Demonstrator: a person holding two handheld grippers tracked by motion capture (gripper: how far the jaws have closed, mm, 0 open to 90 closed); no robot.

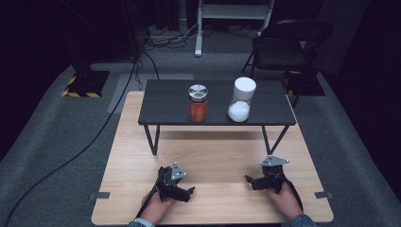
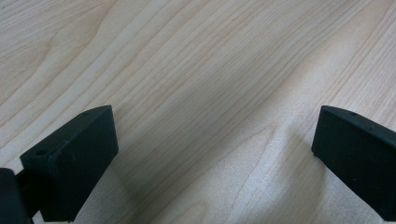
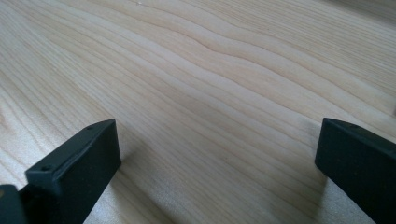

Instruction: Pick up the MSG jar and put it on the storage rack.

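Two jars stand on a small dark shelf [image 1: 165,106] at the back of the wooden table [image 1: 213,156]: a jar of orange-red powder with a metal lid [image 1: 198,103] and, to its right, a jar of white grains with a white lid [image 1: 241,100]. My left gripper [image 1: 189,191] rests low on the table near the front left, held by a hand. My right gripper [image 1: 248,179] rests at the front right. In the left gripper view my left gripper [image 2: 215,140] stands open over bare wood. In the right gripper view my right gripper [image 3: 217,144] is open too, nothing between its jaws.
The shelf stands on thin black legs [image 1: 152,139], with open space beneath it. A black folding chair [image 1: 283,47] stands behind the table on the right. Cables [image 1: 94,137] run over the grey carpet at the left. Tape marks [image 1: 102,195] sit at the table's front corners.
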